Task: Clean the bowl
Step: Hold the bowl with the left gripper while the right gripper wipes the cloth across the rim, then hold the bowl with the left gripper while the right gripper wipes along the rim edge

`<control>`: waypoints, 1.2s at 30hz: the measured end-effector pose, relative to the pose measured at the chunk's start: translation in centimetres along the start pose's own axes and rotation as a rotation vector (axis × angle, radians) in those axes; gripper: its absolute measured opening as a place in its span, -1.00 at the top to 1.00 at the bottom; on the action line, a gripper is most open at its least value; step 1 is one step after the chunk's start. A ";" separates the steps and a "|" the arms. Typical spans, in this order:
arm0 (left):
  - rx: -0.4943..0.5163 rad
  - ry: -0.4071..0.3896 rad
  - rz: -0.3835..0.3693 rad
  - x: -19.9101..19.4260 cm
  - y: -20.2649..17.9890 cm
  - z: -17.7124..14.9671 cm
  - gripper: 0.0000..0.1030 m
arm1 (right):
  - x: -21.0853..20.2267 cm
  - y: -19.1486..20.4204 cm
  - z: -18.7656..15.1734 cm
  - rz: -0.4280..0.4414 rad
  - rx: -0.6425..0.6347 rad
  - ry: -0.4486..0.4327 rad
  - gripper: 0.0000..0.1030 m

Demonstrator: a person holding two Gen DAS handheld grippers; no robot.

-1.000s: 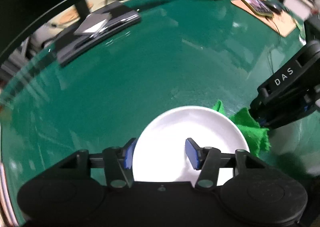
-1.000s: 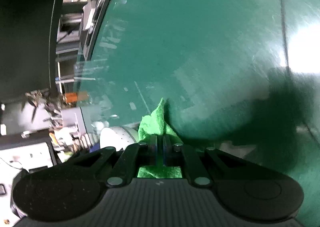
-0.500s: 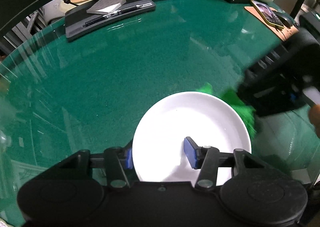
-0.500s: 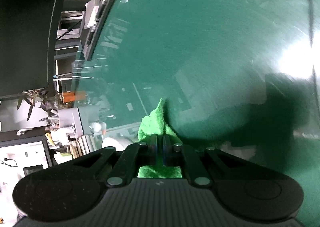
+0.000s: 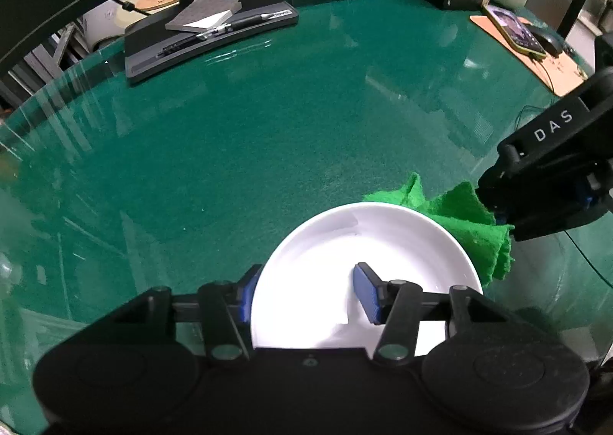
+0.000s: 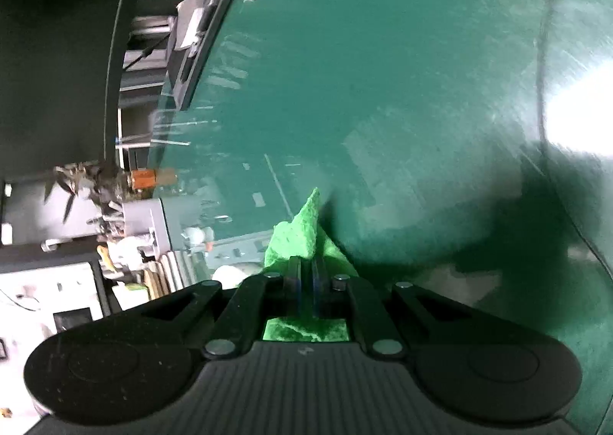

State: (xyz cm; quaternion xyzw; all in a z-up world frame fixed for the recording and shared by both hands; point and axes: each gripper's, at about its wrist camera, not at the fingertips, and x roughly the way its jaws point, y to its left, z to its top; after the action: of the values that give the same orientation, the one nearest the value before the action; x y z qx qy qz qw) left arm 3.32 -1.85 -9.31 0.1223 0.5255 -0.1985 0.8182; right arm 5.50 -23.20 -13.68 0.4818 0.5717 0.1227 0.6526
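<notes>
The left tongs (image 5: 302, 295) are half spread across the near rim of the white bowl (image 5: 356, 255). One blue pad (image 5: 367, 297) is inside the bowl and the other is outside its rim, on the left. I cannot tell if the pads really press on the rim, so I do not call it a firm hold. The right tongs (image 6: 305, 274) are pressed together and pinch a green cloth (image 6: 302, 232); a corner of the cloth stands up in front of the pads.

The bowl stands upright on the green glass-topped bench (image 5: 249, 151), at its near part, and looks empty and white inside. In the left wrist view the cloth (image 5: 471, 228) hangs at the far right edge of the bowl, touching or just beside the rim, and the right tongs (image 5: 498, 218) are just outside the bowl on this same side. So the inside of the bowl lies to the left of the cloth and a little lower.

My judgement: the wiping hand is the right one, and it must bring the cloth over the rim and down into the bowl, while the left one keeps the bowl steady.
</notes>
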 end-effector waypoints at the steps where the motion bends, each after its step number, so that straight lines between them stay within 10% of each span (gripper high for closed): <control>1: 0.003 0.001 0.002 0.0 -0.1 0.0 0.02 | 0.5 0.4 0.1 0.000 -0.005 -0.003 0.87; 8: 0.025 0.001 0.026 -0.1 -0.6 0.0 0.02 | 4.8 4.1 1.5 0.025 -0.102 0.034 0.86; 36: 0.062 -0.005 0.023 -0.1 -0.9 0.2 0.01 | 1.1 0.3 1.2 0.008 -0.049 0.034 0.86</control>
State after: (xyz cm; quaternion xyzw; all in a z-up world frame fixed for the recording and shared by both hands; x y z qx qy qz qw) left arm 3.09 -2.70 -9.14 0.1533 0.5157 -0.2057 0.8175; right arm 6.95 -22.87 -14.28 0.4657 0.5777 0.1477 0.6538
